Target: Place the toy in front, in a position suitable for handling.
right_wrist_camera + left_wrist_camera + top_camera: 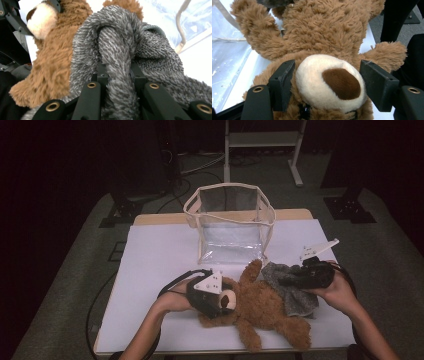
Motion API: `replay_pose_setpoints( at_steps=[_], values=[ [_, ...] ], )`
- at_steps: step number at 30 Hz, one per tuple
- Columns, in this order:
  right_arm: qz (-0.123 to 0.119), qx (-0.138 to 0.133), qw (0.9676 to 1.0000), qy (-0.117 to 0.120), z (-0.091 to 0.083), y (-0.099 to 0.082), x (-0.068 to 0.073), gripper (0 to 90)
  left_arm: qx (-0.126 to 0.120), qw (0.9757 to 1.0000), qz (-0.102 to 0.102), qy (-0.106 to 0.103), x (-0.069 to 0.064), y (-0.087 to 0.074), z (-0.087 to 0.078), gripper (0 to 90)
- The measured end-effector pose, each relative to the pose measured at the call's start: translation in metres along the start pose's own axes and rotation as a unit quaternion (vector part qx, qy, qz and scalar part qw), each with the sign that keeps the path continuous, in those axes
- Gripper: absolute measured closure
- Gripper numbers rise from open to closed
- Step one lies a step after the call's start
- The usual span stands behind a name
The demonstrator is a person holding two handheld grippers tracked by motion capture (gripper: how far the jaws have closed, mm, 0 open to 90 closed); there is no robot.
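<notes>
A brown teddy bear (260, 305) lies on its back on the white sheet, head to the left. My left gripper (220, 302) is at the head. In the left gripper view its pads (284, 80) press both sides of the cream muzzle (329, 85), so the left gripper (327, 65) is shut on it. A grey fuzzy cloth (300, 302) lies against the bear's right side. My right gripper (292, 281) is shut on a bunched fold of that cloth (117, 50), which rises between its jaws (117, 68). The bear (55, 62) lies just behind it.
A clear plastic bag with beige trim (227, 187) stands open at the back middle of the table, just beyond the bear's raised arm. White sheet (155, 265) covers the tabletop. Cables and stand feet (120, 212) lie on the floor behind.
</notes>
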State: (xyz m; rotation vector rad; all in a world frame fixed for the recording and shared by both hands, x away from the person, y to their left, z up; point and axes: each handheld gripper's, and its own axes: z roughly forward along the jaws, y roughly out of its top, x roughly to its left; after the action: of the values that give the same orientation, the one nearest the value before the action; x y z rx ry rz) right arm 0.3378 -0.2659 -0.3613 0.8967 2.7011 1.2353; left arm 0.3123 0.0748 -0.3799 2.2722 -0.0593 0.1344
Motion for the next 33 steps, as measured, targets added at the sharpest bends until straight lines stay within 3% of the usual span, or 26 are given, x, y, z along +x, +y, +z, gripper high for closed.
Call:
replay_pose_setpoints(
  at_steps=[6,13,17,27,33],
  values=[
    [-0.037,0.018,0.9989,0.020,0.030,0.029,0.013,74.8,0.005,0.9999,0.005,-0.011,-0.004,-0.001,0.000,31.1],
    [-0.057,0.031,0.9969,0.045,0.057,0.050,0.026,74.6,0.003,0.9998,0.011,-0.016,-0.011,-0.004,-0.003,31.3],
    [-0.047,0.026,0.9977,0.042,0.044,0.041,0.021,74.6,-0.004,0.9999,0.007,-0.013,-0.013,-0.005,-0.004,31.5],
    [0.015,-0.009,0.9996,0.020,-0.002,-0.017,0.005,74.5,-0.008,0.9999,0.004,-0.012,-0.012,-0.004,-0.004,31.7],
    [0.009,-0.036,0.9992,0.011,-0.015,-0.030,0.016,74.5,-0.011,0.9999,-0.009,-0.003,-0.007,-0.004,-0.003,32.1]
  ],
)
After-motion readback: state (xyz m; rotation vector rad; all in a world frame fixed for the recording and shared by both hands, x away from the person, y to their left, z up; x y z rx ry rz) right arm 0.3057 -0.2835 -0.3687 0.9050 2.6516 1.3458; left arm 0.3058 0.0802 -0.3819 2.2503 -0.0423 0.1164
